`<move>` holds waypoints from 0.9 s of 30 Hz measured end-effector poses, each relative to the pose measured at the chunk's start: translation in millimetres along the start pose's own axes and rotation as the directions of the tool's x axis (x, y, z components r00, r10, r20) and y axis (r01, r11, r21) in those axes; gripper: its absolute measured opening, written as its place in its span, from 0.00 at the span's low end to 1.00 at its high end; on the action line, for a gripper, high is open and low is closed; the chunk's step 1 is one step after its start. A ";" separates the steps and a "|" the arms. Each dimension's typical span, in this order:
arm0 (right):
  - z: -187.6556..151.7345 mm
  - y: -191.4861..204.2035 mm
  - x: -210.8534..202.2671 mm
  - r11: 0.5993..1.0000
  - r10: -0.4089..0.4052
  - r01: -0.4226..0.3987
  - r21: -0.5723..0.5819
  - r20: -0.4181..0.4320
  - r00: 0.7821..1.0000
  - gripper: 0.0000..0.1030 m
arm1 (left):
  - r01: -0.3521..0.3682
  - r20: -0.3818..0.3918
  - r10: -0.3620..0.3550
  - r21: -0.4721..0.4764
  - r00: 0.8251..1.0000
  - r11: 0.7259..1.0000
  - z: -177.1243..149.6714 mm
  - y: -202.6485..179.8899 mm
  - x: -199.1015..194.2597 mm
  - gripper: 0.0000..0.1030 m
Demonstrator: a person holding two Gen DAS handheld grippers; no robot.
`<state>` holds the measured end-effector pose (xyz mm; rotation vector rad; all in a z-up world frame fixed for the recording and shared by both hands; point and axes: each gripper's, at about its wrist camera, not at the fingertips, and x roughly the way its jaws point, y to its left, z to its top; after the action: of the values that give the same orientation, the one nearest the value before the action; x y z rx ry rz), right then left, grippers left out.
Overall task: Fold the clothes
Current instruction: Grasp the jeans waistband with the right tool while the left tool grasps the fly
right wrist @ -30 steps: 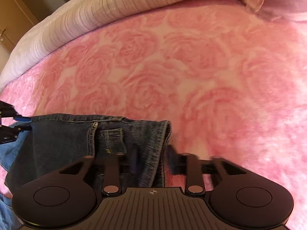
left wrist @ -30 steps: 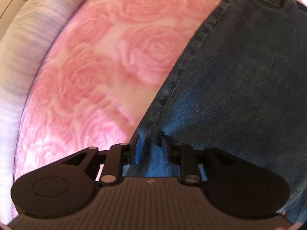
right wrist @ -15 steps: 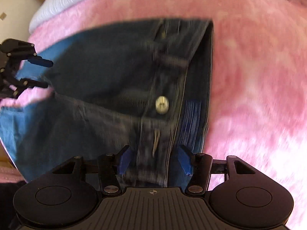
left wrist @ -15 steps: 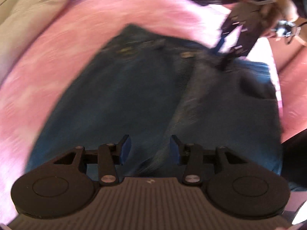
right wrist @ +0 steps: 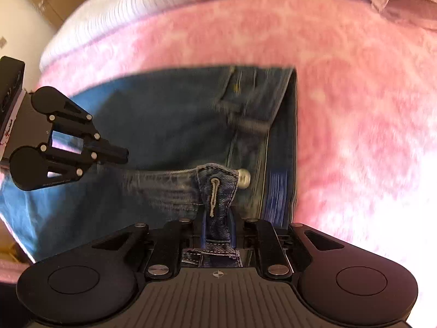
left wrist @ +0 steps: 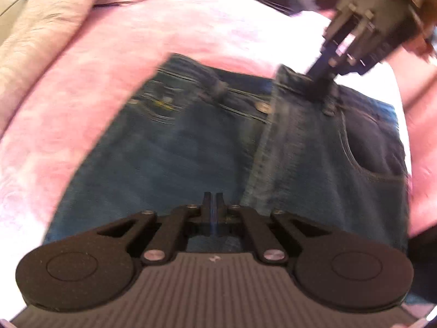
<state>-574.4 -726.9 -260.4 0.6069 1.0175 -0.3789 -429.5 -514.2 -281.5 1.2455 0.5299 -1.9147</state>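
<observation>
While clamped in R gripper point(right wrist: 217, 225), jeans point(right wrist: 169, 125).

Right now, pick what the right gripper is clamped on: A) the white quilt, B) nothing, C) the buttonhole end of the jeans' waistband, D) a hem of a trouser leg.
C: the right gripper pinches the waistband tab of the jeans, its stitched buttonhole showing just above the pads.

blue denim jeans point(right wrist: 169, 125) with a silver button point(right wrist: 244, 178); blotchy pink blanket point(right wrist: 355, 109); white ribbed bedding point(right wrist: 164, 8).
</observation>
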 end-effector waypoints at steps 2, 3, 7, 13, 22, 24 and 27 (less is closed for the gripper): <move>8.4 -2.7 16.7 1.000 -0.008 0.008 -0.027 -0.001 1.000 0.14 | -0.015 -0.030 0.014 -0.024 0.999 1.000 4.9 7.6 14.0 0.02; 11.0 -5.1 27.8 0.999 -0.014 0.013 -0.045 -0.013 1.000 0.14 | -0.014 -0.038 0.013 -0.024 0.999 1.000 4.9 7.0 17.3 0.03; 14.6 -23.5 54.8 1.000 0.014 -0.016 -0.025 -0.075 0.997 0.23 | 0.000 -0.040 0.000 -0.007 0.999 1.000 -1.9 2.2 16.6 0.08; 15.9 -32.4 52.7 1.000 0.006 -0.007 -0.022 -0.061 0.998 0.50 | 0.025 -0.020 -0.026 -0.066 0.999 0.997 -13.3 -11.5 -2.4 0.19; 27.5 -37.8 95.4 0.988 0.143 -0.141 0.060 -0.028 0.989 0.50 | 0.055 -0.045 -0.054 0.020 0.998 0.998 -10.4 -34.2 20.6 0.21; 26.9 -50.1 94.8 0.977 0.179 -0.175 0.122 -0.019 0.984 0.47 | 0.053 -0.044 -0.052 0.030 0.998 0.998 -10.6 -35.5 21.5 0.21; 25.8 -61.7 89.3 0.963 0.211 -0.205 0.175 -0.021 0.977 0.27 | 0.046 -0.040 -0.044 0.042 0.998 0.998 -7.5 -39.2 20.3 0.22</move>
<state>-548.4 -792.5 -346.7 0.8723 0.9534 -0.2713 -460.5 -492.8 -305.6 1.3112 0.5444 -1.9513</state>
